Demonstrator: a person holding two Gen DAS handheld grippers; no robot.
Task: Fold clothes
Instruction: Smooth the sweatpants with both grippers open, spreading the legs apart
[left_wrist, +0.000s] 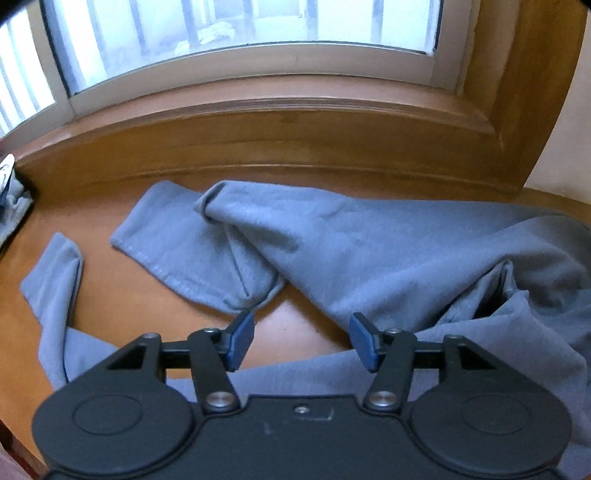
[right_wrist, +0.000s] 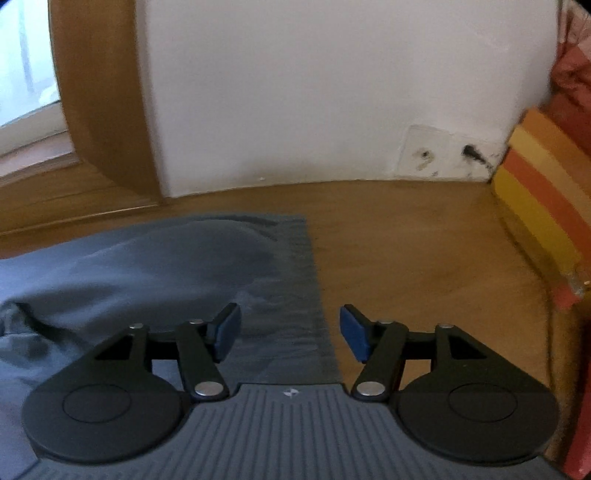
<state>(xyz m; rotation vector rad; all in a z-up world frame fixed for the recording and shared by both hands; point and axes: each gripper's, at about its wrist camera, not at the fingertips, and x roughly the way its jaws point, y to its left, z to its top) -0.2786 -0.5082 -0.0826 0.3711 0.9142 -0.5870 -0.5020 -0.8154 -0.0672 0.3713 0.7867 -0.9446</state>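
A grey garment (left_wrist: 369, 251), probably a pair of soft trousers though the fisheye view left its cut uncertain, lay spread and rumpled on the wooden tabletop (left_wrist: 122, 295) below the window sill (left_wrist: 258, 107). One hemmed leg end (left_wrist: 177, 251) was doubled back over the garment's middle; a second narrow strip of the same cloth (left_wrist: 55, 280) trailed away on the side farther from the wall corner. In the right wrist view the garment's ribbed edge (right_wrist: 295, 295) ran straight across the tabletop, with bare wood beyond it.

The left hand-held gripper (left_wrist: 301, 341) hung over the garment with its blue pads (left_wrist: 240, 343) well apart; bare tabletop and the cloth's near edge showed in the gap, and no pad pressed on fabric. The right hand-held gripper (right_wrist: 290, 334) stood likewise parted above the ribbed edge, its pads (right_wrist: 352, 332) clear of the cloth.

Beyond the garment rose a white wall (right_wrist: 295, 92) with a scuffed socket plate (right_wrist: 424, 155). A stack of striped orange, yellow and red fabric (right_wrist: 535, 206) sat at the tabletop's far end from the window (left_wrist: 240, 37).
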